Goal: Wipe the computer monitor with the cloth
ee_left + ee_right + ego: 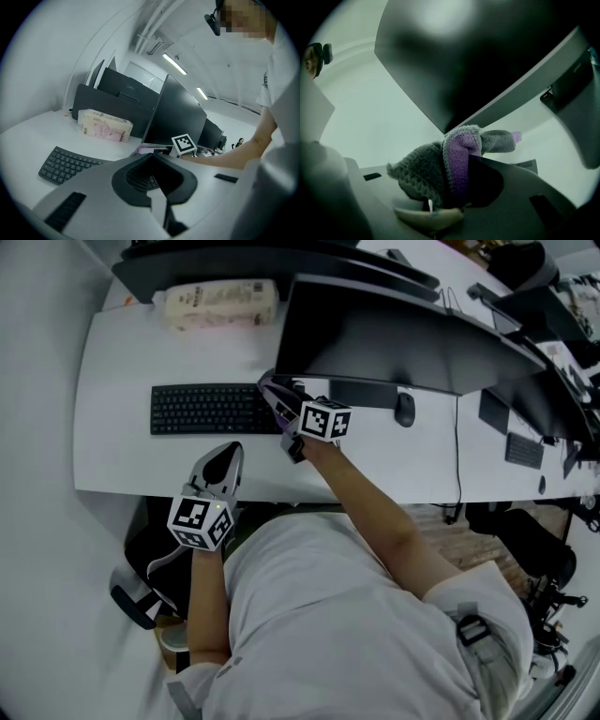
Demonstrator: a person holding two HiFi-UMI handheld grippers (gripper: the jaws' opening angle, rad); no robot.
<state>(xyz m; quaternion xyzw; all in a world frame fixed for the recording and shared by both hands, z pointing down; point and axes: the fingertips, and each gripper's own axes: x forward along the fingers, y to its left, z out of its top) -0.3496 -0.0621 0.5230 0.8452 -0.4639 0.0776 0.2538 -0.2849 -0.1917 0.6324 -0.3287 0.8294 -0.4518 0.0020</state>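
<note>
The dark monitor [394, 338] stands at the back of the white desk [112, 446], screen off. My right gripper [279, 399] is shut on a grey and purple fleece cloth [274, 390] just below the screen's lower left corner. In the right gripper view the bunched cloth [440, 171] fills the jaws, with the monitor [454, 61] looming right above it; whether cloth and screen touch, I cannot tell. My left gripper [225, 457] hangs shut and empty over the desk's front edge, nearer the person than the keyboard. The left gripper view shows its jaws closed [152, 161].
A black keyboard [211, 409] lies left of the cloth. A mouse [405, 409] sits by the monitor stand. A pack of tissues [220, 304] rests at the back left, before another dark screen [187, 263]. More monitors [534, 381] crowd the right side.
</note>
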